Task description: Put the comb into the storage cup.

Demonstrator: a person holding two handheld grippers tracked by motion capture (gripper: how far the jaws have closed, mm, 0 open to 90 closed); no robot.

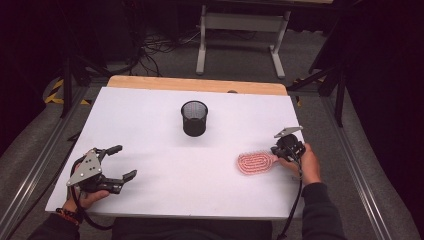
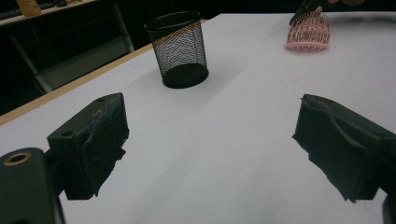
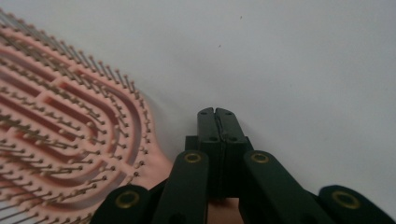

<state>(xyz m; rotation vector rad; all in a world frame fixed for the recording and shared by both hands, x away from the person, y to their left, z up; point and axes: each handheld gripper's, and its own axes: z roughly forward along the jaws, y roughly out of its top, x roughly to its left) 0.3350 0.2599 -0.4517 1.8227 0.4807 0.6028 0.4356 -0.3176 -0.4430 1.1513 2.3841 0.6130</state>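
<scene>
Pink hairbrush (image 1: 256, 163): lies bristles-up on the white table (image 1: 150, 115), near its right side; head points left, handle end runs under the right hand-held gripper.
Right hand-held gripper (image 1: 283, 149): jaws pressed together; in the right gripper view a strip of pink handle shows just below them, so they look clamped on the hairbrush handle; brush head (image 3: 70, 135) sits just left of the jaws.
Left hand-held gripper (image 1: 119, 162): near the table's front left corner, jaws wide apart, nothing between them, bare table under them.
Black mesh pen cup (image 1: 194, 118): upright, centre-back of the table, well apart from both grippers and from the brush.
Hands: right hand (image 1: 306, 162) and left hand (image 1: 90, 196) each hold their gripper from behind.
</scene>
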